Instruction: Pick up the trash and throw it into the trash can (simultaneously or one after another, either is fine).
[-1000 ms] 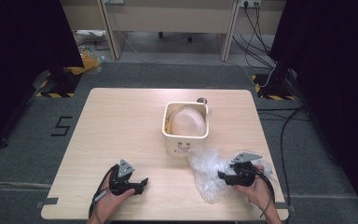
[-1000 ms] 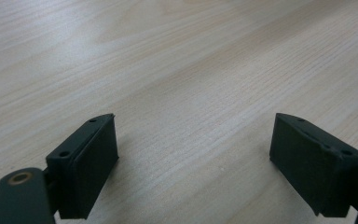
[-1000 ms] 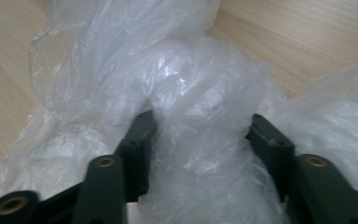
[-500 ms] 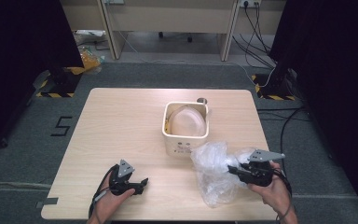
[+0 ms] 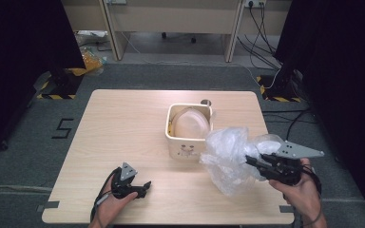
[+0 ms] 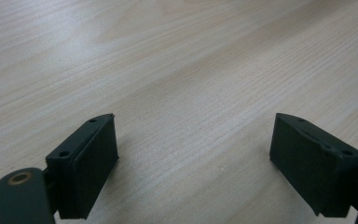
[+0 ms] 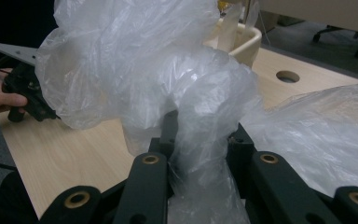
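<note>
Left gripper (image 5: 145, 185) is resting near the front edge of the table (image 5: 123, 123), toward its front-left corner, same spot as a second ago. In the left gripper view its jaws are standing wide apart with bare wood between the pads (image 6: 93, 163), gripping nothing.

Cream bin (image 5: 187, 142) is sitting right of the table's centre, nearer the back edge, unmoved. A pale rounded item (image 5: 190, 122) is lying inside it; cannot tell what it is.

Clear plastic bag (image 5: 230, 154) is hanging in the air just beside the bin's front-right corner, over the right half of the table. A second ago it was lying crumpled on the wood near the front-right corner; now it is lifted and bunched taller, its top edge overlapping the bin's rim in the high view.

Right gripper (image 5: 252, 161) is holding it. Its jaws have just been closing, and the right gripper view is showing them pinched in on a twisted neck of the bag (image 7: 200, 154), film bulging above and spilling to the right. The right hand (image 5: 302, 192) is sitting higher and further out past the table's right edge than before.
</note>
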{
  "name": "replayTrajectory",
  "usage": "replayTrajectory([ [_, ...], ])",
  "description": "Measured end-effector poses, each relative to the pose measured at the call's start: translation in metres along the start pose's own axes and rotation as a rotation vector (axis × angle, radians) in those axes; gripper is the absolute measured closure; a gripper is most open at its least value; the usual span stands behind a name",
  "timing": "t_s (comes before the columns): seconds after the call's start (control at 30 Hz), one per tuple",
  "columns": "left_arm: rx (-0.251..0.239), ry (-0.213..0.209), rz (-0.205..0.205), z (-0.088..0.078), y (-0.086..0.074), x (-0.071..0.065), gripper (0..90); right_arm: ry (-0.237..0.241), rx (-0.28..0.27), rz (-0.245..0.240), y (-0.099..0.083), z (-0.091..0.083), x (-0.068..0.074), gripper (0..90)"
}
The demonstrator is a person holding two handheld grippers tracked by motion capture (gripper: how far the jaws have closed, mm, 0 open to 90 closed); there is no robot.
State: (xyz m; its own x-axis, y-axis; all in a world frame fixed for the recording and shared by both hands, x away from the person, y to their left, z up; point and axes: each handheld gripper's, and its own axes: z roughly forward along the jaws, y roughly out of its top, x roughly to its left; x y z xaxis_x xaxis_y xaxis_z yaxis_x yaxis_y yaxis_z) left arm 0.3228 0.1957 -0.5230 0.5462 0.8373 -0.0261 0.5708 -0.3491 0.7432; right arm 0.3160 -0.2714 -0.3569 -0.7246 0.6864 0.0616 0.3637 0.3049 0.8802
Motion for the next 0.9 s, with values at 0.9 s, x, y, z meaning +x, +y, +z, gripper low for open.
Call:
replayTrajectory([
  [0.9, 0.006, 0.0, 0.006, 0.0, 0.0, 0.0, 14.2, -0.004, -0.002, -0.137, 0.144, 0.069, 0.006, 75.7],
])
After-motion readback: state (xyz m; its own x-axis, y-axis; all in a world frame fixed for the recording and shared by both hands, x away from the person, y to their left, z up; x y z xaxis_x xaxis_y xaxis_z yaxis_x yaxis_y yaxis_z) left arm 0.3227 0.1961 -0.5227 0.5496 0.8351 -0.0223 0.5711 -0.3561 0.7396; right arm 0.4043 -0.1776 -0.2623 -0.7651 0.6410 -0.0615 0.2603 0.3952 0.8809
